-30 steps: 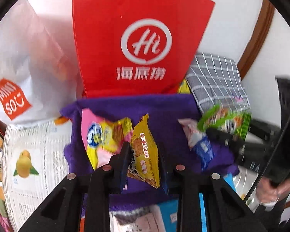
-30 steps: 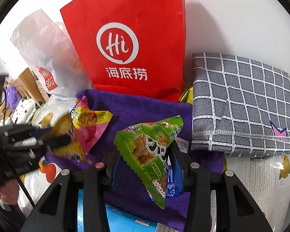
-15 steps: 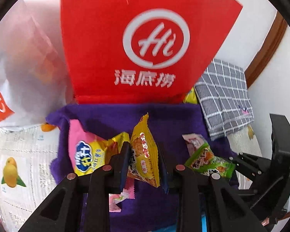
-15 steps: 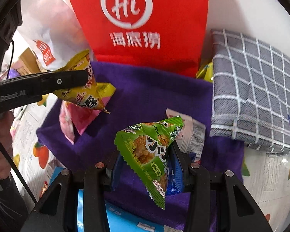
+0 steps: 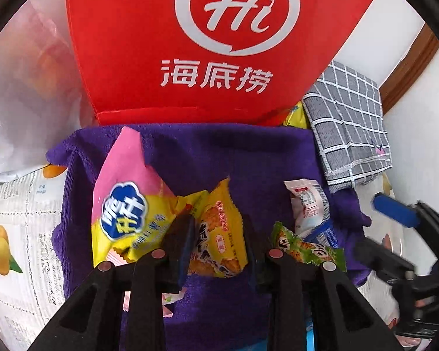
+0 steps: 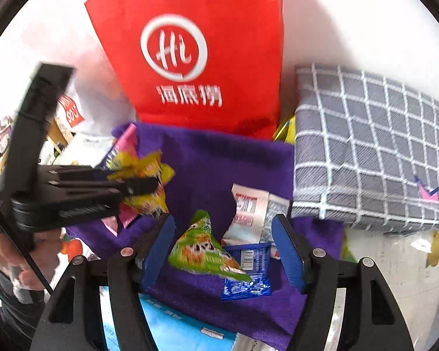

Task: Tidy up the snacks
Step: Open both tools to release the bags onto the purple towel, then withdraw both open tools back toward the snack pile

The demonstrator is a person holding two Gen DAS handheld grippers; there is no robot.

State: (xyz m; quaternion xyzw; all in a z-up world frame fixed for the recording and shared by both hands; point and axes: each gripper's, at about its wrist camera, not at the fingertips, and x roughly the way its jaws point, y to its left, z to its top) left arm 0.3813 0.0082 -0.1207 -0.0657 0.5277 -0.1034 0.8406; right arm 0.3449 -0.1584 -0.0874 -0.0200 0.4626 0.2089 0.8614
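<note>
Four snack packets sit on or just above the purple fleece cloth [image 5: 248, 152] right now, and that looks like the gathering spot, so the sorting reads as well under way. Over on the right, the right gripper [image 6: 224, 251] has its blue-padded fingers [image 6: 288, 251] opening wide, and the green crinkly snack packet [image 6: 203, 245] lies loose between them, pads clear of it, resting partly on the blue-and-white flat snack packet [image 6: 248, 269] on the cloth: that one looks delivered. On the left, the left gripper [image 5: 219, 245] keeps a narrow gap and its fingers are just beginning to part, with the orange-yellow cracker packet [image 5: 219, 234] standing on edge between them, low over the cloth and against the big pink-and-yellow snack bag [image 5: 123, 201]; I judge the pads still touch it, so its release is what remains. The count: one green packet, one orange-yellow packet, one pink-and-yellow bag, one blue-and-white packet. One more yellow wrapper [image 5: 295, 115] peeks out between the tall red paper carrier bag [image 5: 207, 44] and the folded grey checked cloth [image 5: 351, 128], off the purple cloth, and may still need fetching. One translucent white plastic bag [image 5: 29, 73] stands left on the fruit-print counter [image 5: 14, 234]; whether it holds snacks, I cannot tell.
</note>
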